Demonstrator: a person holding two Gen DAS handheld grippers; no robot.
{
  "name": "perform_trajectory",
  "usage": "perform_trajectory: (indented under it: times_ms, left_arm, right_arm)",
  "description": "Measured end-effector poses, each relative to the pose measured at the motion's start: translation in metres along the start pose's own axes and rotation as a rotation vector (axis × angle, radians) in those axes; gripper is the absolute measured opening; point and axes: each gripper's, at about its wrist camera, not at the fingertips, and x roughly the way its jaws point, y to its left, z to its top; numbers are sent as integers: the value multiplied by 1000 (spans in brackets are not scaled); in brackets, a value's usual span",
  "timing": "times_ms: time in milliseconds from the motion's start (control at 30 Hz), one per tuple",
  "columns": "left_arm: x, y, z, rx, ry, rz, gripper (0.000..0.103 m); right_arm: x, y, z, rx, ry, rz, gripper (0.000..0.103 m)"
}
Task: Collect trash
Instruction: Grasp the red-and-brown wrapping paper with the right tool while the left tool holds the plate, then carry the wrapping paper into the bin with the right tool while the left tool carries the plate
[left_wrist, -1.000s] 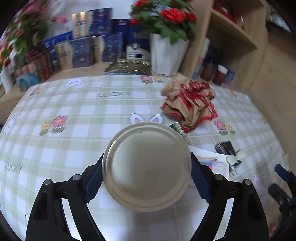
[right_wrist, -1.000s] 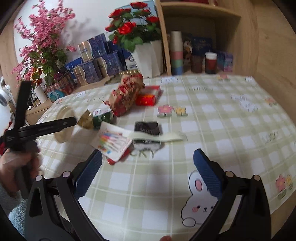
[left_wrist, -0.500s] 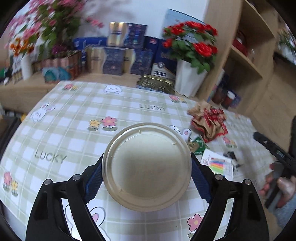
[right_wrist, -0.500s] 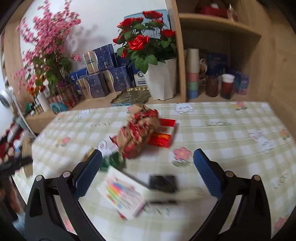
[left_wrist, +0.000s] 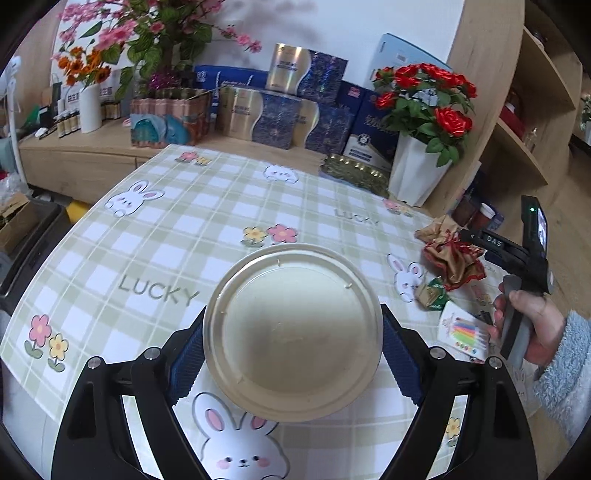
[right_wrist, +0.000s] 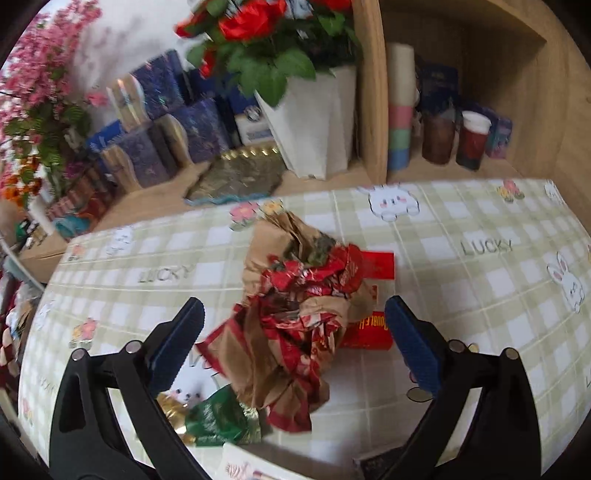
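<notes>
My left gripper (left_wrist: 291, 334) is shut on a round beige paper plate (left_wrist: 291, 321), held over the checked tablecloth (left_wrist: 177, 229) with a pad on each side of its rim. The right gripper (right_wrist: 293, 321) is closing. A crumpled brown and red paper wad (right_wrist: 295, 295) lies between its jaws, and the pads do not touch it. Beside the wad are a red box (right_wrist: 369, 328) and a green wrapper (right_wrist: 221, 421). In the left wrist view the same wad (left_wrist: 452, 258), wrapper (left_wrist: 432, 293) and a candle card (left_wrist: 463, 332) lie at the right, by the hand (left_wrist: 528, 317) holding the right gripper.
A white vase of red roses (left_wrist: 417, 173) and blue and gold gift boxes (left_wrist: 280, 110) stand behind the table on a wooden ledge. Cups (right_wrist: 472, 140) sit in the shelf at the right. A dark bin (left_wrist: 33, 236) is below the table's left edge.
The left gripper has carried the plate leftward, away from the trash pile. The right gripper has moved forward from the card and black item, bringing the paper wad between its jaws.
</notes>
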Motion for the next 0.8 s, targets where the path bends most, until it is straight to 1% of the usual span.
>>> perform_trajectory:
  times_ms: [33, 67, 100, 133, 167, 200, 333, 367, 500, 567, 667, 800]
  left_arm:
    - [0, 3, -1, -3, 1, 3, 83]
    - [-1, 5, -1, -5, 1, 6, 83]
    - [-1, 6, -1, -9, 0, 7, 83]
    - [-2, 7, -1, -10, -1, 7, 83]
    - [-3, 6, -1, -10, -3, 5, 83]
    - [-4, 5, -1, -9, -6, 1, 83]
    - [-7, -3, -3, -3, -7, -19, 83]
    - [-8, -6, -4, -3, -7, -27, 83]
    - [-14, -16, -8, -8, -4, -58, 83]
    - [-17, -22, -13, -3, 0, -70, 83]
    - [-25, -30, -19, 6, 4, -87, 83]
    - [-38, -40, -27, 26, 1, -106, 83]
  right_arm:
    - [5, 1, -2, -2, 22, -2, 82]
    - [11, 2, -3, -11, 49, -16, 70]
    - [14, 2, -5, -13, 67, -13, 64]
    - [12, 2, -5, -4, 63, -10, 61]
    - [7, 0, -6, 12, 48, 1, 55]
    - [2, 0, -7, 16, 38, 9, 53]
    - [-23, -2, -14, -7, 1, 33, 50]
    - [-30, -3, -16, -8, -1, 44, 48]
    - [-58, -9, -21, -4, -1, 94, 47]
    - [-73, -10, -25, -31, -1, 119, 46]
    - [-96, -12, -33, -64, -14, 136, 46]
    - [-124, -17, -46, -51, -20, 164, 45]
